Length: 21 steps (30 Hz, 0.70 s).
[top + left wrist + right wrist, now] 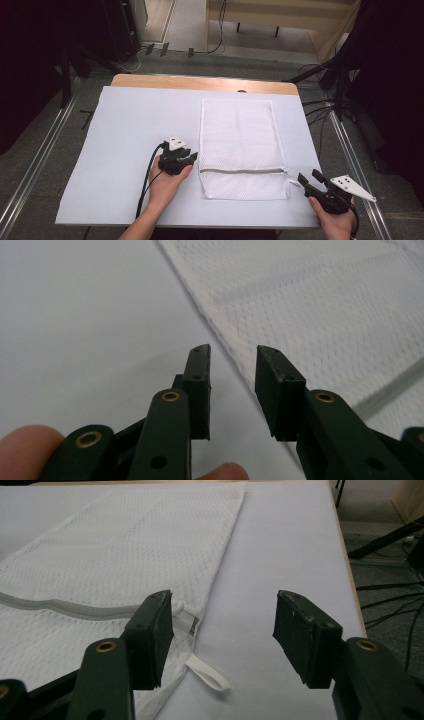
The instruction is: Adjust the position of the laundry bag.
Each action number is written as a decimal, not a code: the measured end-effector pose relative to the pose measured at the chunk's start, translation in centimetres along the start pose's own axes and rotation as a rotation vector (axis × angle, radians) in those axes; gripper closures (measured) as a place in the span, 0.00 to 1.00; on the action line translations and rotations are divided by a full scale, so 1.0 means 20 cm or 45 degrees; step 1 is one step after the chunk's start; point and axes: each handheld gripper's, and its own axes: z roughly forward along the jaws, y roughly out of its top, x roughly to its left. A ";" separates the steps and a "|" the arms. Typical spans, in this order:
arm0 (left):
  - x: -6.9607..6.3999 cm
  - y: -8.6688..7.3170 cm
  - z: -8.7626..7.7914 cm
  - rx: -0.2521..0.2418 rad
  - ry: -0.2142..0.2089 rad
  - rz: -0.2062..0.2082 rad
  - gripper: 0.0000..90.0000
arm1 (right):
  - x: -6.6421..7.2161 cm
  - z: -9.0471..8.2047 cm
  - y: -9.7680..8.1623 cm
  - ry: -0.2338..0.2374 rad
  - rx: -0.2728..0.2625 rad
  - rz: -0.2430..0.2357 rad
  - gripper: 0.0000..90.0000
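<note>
Mesh bag [242, 147] flat on desk [130, 125], right of centre | left gripper [186, 159] released at bag's left edge | right gripper [310, 181] released near bag's front-right corner

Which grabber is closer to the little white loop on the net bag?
The right one. The right gripper is just beside the white loop at the mesh bag's zipper end. The left gripper is across the bag, at its opposite edge.
</note>
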 end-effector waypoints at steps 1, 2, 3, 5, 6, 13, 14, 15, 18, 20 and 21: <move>-0.02 0.02 0.03 0.016 0.005 -0.009 0.76 | 0.00 0.00 0.00 0.008 0.002 0.006 0.47; -0.03 0.03 0.05 0.030 0.009 -0.016 0.75 | 0.00 0.00 -0.01 0.006 0.000 0.003 0.47; -0.03 0.03 0.06 0.039 0.016 -0.013 0.74 | 0.00 0.00 -0.01 0.007 0.000 0.008 0.47; -0.05 0.03 0.07 0.052 0.042 -0.007 0.73 | 0.00 0.00 -0.01 0.008 -0.001 0.007 0.47; -0.07 0.03 0.08 0.059 0.051 0.003 0.71 | 0.00 0.00 -0.01 0.008 0.004 0.007 0.47; -0.17 0.01 0.12 0.083 0.156 0.068 0.71 | 0.00 0.00 0.00 0.006 0.007 -0.003 0.48; -0.18 0.01 0.12 0.087 0.193 0.091 0.76 | 0.00 0.00 -0.01 0.014 0.012 0.002 0.48; -0.19 0.01 0.12 0.090 0.199 0.106 0.80 | 0.00 0.01 -0.01 0.027 0.018 0.008 0.48; -0.15 0.02 0.13 0.077 0.081 0.068 1.00 | 0.00 0.02 -0.02 0.050 0.032 -0.005 0.48; -0.15 0.02 0.13 0.070 0.038 0.067 1.00 | 0.00 0.03 -0.03 0.045 0.042 0.005 0.48; -0.14 0.02 0.12 0.073 0.029 0.072 1.00 | 0.00 0.03 -0.02 0.023 0.035 0.005 0.48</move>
